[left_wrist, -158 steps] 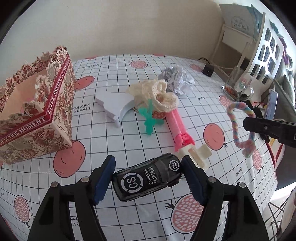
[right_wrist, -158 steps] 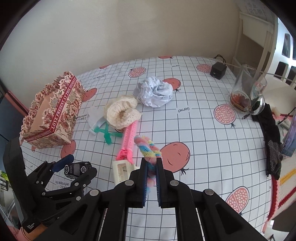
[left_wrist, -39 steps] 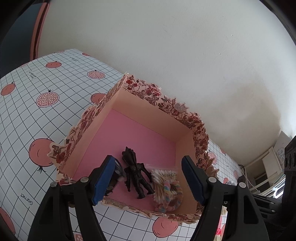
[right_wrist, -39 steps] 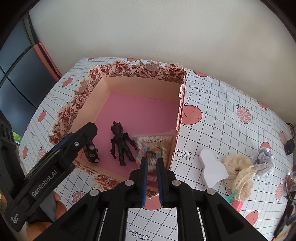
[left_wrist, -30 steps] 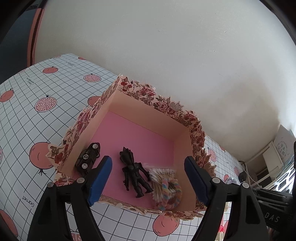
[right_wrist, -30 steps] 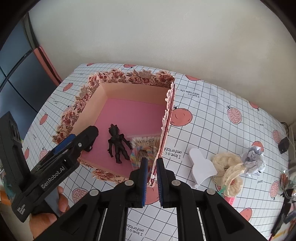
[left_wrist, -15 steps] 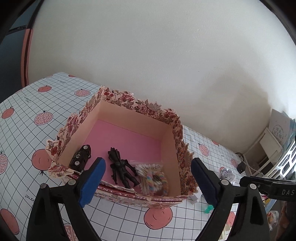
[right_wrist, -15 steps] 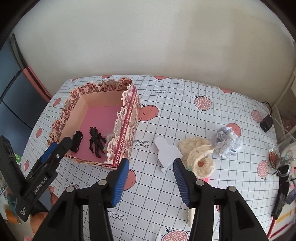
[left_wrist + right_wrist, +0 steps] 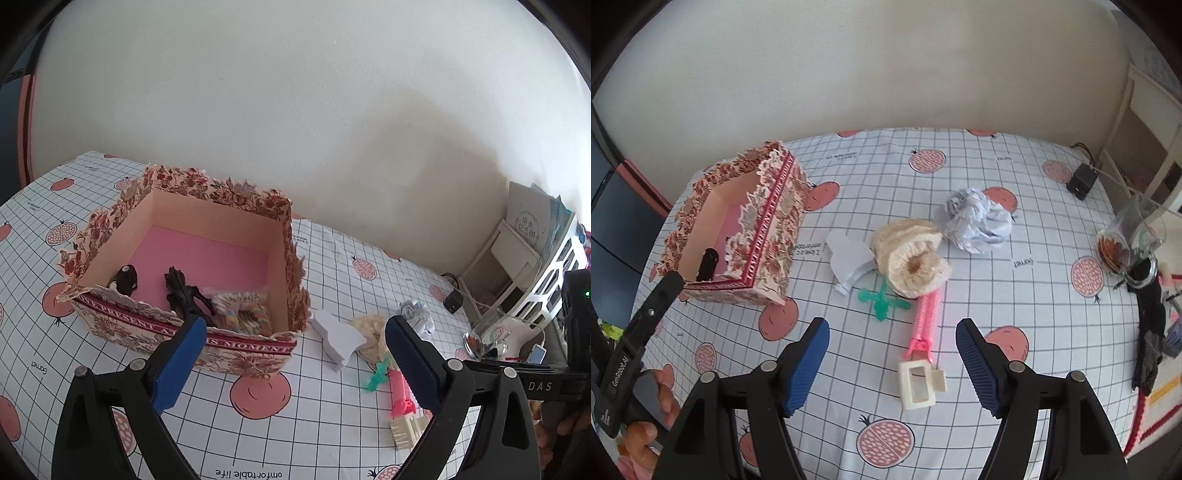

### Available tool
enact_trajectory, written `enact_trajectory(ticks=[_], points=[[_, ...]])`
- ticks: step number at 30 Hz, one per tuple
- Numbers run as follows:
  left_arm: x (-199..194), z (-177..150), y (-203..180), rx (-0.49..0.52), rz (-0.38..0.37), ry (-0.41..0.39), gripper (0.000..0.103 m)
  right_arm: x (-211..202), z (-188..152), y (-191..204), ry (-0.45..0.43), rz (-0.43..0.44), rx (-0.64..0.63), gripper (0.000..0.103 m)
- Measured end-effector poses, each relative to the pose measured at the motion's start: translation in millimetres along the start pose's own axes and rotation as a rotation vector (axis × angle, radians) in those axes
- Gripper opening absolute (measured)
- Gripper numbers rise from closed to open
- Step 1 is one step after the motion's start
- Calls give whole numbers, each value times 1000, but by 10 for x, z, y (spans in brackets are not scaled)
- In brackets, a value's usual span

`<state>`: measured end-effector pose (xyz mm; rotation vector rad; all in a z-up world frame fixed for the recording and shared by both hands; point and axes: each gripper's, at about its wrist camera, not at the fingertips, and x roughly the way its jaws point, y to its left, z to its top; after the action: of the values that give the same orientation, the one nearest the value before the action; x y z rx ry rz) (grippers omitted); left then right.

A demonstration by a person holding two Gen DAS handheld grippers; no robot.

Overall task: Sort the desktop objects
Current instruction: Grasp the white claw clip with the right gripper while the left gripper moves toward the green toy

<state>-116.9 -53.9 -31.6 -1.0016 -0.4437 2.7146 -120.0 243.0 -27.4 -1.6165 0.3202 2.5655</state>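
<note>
A: What are the two tools doing?

B: The left hand-held gripper (image 9: 291,358) has its blue pads spread wide with nothing between them, raised over the desk (image 9: 321,435) just in front of the box (image 9: 184,332). The right hand-held gripper (image 9: 892,363) is also spread apart and holds nothing, hovering over the middle of the desk.

A: What is in the box?

B: The left wrist view shows a small black toy car (image 9: 125,279) at the left end of the pink floor, a dark figurine (image 9: 184,293) beside it, and a clear packet (image 9: 240,306) with a pastel braided loop (image 9: 236,316) lying on it at the right end.

A: And what lies outside it?

B: To the right of the box, in the right wrist view: a white card shape (image 9: 847,260), touching a cream crocheted piece (image 9: 910,258). A ball of crumpled paper (image 9: 975,220) sits just behind that. A green plastic piece (image 9: 881,301) lies in front of the card. A pink zipper-like strip (image 9: 925,321) runs from under the crochet towards the right tool, ending at a cream plastic clip (image 9: 918,384), which sits between its open pads in that view.

A: Anything at the far edge?

B: A black adapter (image 9: 1081,181) and a glass jug (image 9: 1128,236).
</note>
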Motion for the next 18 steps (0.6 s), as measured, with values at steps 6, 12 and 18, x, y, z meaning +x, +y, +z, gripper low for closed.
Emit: enact_trajectory(ticks=[6,12,18], points=[[249,-154,-239,62,59,113,98,282,-286,-231,91,-11,-7,74],[428,-271,-380,130,79,185,98,597,-532,-298,165,1,-12,74],[573,-342,-456,172,91,233,98,841,-612,-297,200,3,-12,74]])
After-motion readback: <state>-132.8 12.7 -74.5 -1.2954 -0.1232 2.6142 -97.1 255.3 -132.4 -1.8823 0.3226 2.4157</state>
